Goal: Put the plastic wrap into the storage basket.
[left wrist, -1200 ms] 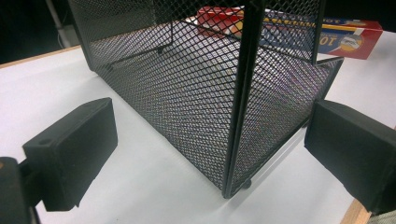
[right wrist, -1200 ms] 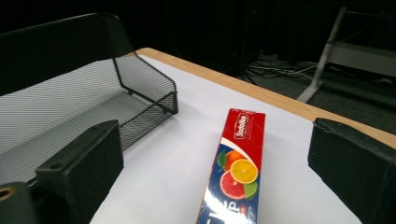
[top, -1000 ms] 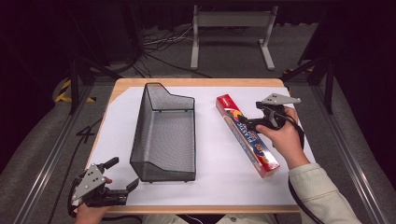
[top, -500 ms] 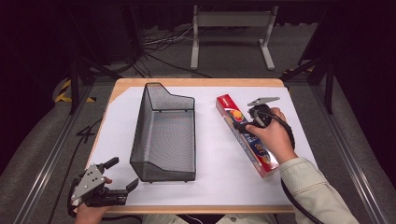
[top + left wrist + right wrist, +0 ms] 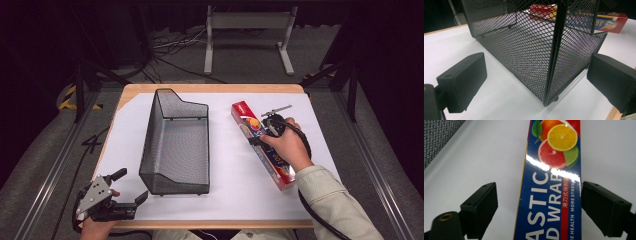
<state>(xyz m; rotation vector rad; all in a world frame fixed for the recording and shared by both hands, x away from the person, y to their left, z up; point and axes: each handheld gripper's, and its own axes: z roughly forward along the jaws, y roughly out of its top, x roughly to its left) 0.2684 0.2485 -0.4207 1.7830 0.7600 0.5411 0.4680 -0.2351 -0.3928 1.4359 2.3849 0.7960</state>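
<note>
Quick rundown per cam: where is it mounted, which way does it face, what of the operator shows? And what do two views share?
High view: above the person's side, looking forward and down on the table; both hands show, with the left tongs and right tongs.
Left gripper view: rides the left tongs, low, facing the mesh basket; its open jaws show.
Right gripper view: rides the right tongs, looking down on the plastic wrap box; jaws astride it, apart.
Shared: the box in all three; the basket too.
</note>
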